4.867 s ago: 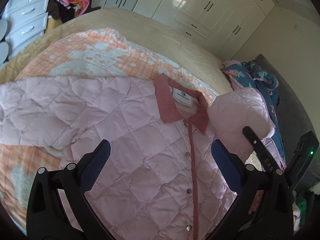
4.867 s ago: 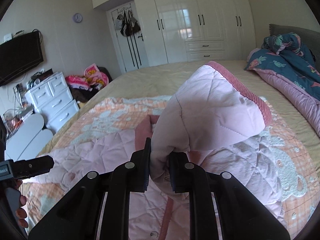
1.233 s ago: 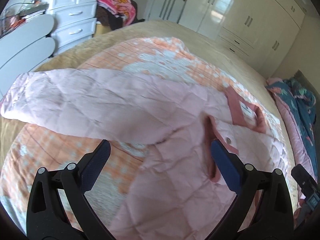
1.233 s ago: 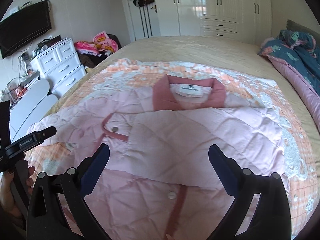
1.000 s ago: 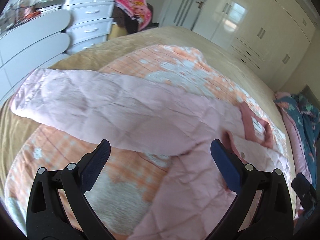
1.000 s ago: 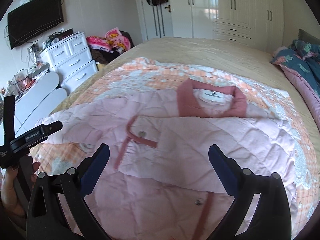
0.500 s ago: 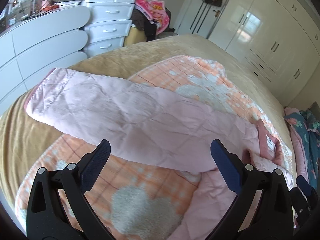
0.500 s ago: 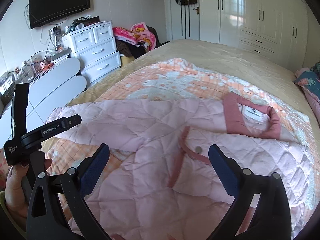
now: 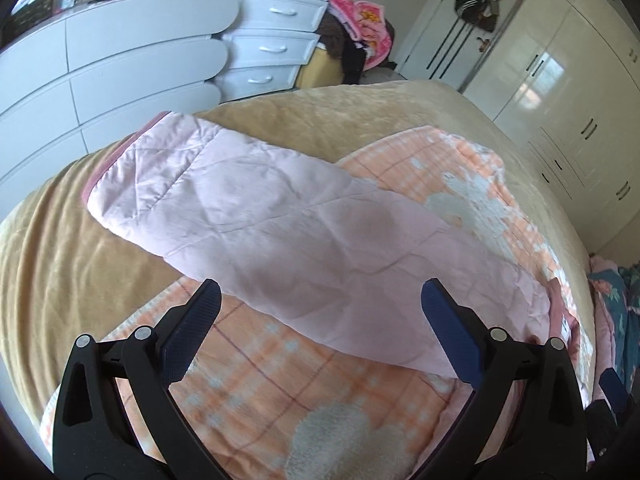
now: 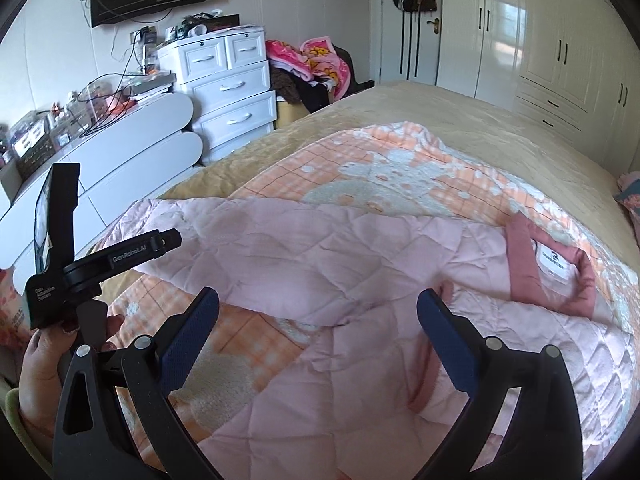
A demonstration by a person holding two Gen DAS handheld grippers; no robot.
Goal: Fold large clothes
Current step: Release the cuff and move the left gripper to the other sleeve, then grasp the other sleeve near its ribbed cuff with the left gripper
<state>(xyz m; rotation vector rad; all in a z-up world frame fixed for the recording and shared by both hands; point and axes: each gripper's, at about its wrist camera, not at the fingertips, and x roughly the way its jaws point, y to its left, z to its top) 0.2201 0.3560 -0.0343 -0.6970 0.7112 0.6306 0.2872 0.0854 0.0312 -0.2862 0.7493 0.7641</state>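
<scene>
A pale pink quilted jacket (image 10: 360, 280) lies face up on the bed, its dusty-rose collar (image 10: 552, 272) at the right. One sleeve (image 9: 280, 232) stretches out flat to the left, cuff near the bed's edge. The other sleeve is folded across the chest, cuff (image 10: 446, 292) near the placket. My left gripper (image 9: 320, 308) hovers open above the near edge of the outstretched sleeve, holding nothing. My right gripper (image 10: 318, 312) hangs open over the jacket's body, empty. In the right wrist view the left gripper (image 10: 120, 256) shows at the far left, held by a hand (image 10: 40, 364).
An orange checked blanket (image 10: 400, 168) lies under the jacket on a tan bedspread (image 9: 60, 264). White drawer units (image 10: 232, 96) stand left of the bed, a pile of clothes (image 10: 312, 68) beside them. White wardrobes (image 10: 560, 40) line the far wall. Dark floral bedding (image 9: 624, 292) is at the right.
The right gripper let go of the sleeve it had folded across the chest and stands open. Both grippers have swung left, toward the outstretched sleeve, and the left one has come closer to it.
</scene>
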